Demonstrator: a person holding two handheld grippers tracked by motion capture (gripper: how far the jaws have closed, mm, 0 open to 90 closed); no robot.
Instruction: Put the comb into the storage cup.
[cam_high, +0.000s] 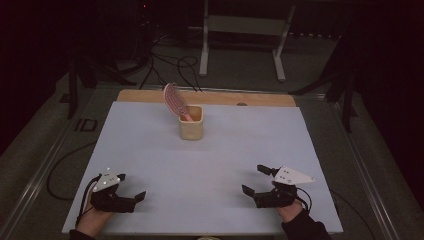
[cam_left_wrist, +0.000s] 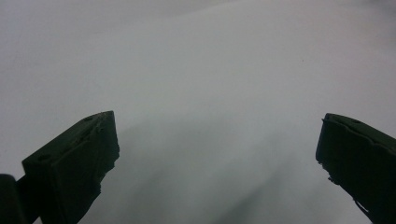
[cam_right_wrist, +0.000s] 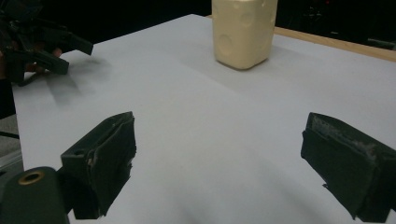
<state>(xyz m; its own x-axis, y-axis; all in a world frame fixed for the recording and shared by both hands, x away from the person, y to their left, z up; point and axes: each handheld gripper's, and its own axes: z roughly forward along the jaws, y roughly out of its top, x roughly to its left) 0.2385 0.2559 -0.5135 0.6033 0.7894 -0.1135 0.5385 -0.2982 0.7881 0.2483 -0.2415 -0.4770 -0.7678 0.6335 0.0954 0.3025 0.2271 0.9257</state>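
Note:
A cream cup (cam_high: 191, 123) stands near the far middle of the white table sheet (cam_high: 150, 145). A pink hairbrush (cam_high: 175, 101) stands in it, head up and leaning left. My left gripper (cam_high: 131, 187) rests at the near left, open, with nothing between its jaws (cam_left_wrist: 217, 154). My right gripper (cam_high: 255, 179) sits at the near right, open and empty (cam_right_wrist: 219, 158). In the right gripper view the cream cup (cam_right_wrist: 243, 30) stands ahead, and the left gripper (cam_right_wrist: 70, 53) shows far off at the upper left.
A wooden table edge (cam_high: 220, 97) runs behind the white sheet. Beyond it lie dark floor cables (cam_high: 170, 62) and a white metal stand (cam_high: 245, 30). Metal rails run along both sides of the table.

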